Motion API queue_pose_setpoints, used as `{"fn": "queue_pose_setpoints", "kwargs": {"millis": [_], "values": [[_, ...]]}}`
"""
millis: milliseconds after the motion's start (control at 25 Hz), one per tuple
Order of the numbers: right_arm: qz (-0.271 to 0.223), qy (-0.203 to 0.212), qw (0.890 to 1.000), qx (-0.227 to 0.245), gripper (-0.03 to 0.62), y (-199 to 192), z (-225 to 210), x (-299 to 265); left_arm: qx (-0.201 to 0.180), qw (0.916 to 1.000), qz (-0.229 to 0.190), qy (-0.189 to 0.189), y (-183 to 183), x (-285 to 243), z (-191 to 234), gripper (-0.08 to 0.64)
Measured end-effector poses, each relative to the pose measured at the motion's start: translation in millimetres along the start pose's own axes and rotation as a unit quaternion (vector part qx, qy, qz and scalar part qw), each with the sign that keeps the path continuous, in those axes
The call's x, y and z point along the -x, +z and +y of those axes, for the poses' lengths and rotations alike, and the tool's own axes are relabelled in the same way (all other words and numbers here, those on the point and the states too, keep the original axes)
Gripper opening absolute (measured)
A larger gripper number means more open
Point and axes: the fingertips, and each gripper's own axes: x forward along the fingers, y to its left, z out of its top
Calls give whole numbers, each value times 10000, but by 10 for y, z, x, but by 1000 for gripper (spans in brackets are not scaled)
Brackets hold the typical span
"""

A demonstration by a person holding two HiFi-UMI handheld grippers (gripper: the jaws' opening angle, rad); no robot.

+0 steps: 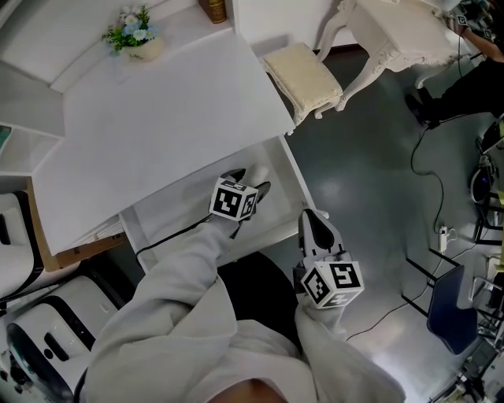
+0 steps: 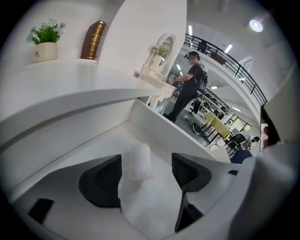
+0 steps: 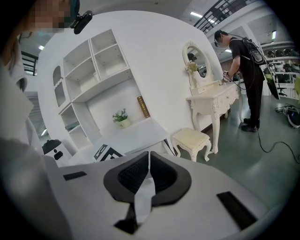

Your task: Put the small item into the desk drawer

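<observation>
The desk drawer (image 1: 183,211) stands pulled out under the white desk top (image 1: 173,110). My left gripper (image 1: 250,179) reaches down into it. In the left gripper view the small item (image 2: 135,161), a fuzzy white roll, rests on the drawer floor (image 2: 154,211) between the jaws of the left gripper (image 2: 146,165). The jaws stand wide apart; the item lies close by the left pad and well clear of the right pad. The head view hides the item behind that gripper. My right gripper (image 1: 309,216) hovers outside the drawer's right front corner, and its jaws (image 3: 149,161) are shut with nothing in them.
A potted flower (image 1: 135,35) and a brown book (image 1: 214,9) stand at the back of the desk. A cream stool (image 1: 303,76) and an ornate dressing table (image 1: 402,31) stand to the right. A person (image 1: 465,79) works there, with cables (image 1: 433,197) on the grey floor.
</observation>
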Motion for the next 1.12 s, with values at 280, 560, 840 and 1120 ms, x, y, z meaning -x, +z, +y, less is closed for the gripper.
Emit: {"fn": "queue_pose_setpoints", "kwargs": {"millis": [280, 560, 840, 1120], "values": [[-73, 41, 9999, 84, 37, 17, 130, 40, 177, 9993, -245, -225, -32, 378, -90, 336], [-150, -8, 9999, 68, 37, 10, 233, 119, 96, 9970, -652, -409, 21, 853, -226, 334], [-324, -190, 9993, -14, 37, 72, 450, 313, -45, 9926, -1069, -576, 78, 1376, -366, 334], [-557, -268, 9981, -57, 37, 56, 741, 522, -153, 9882, -1358, -700, 22, 1882, -459, 334]]}}
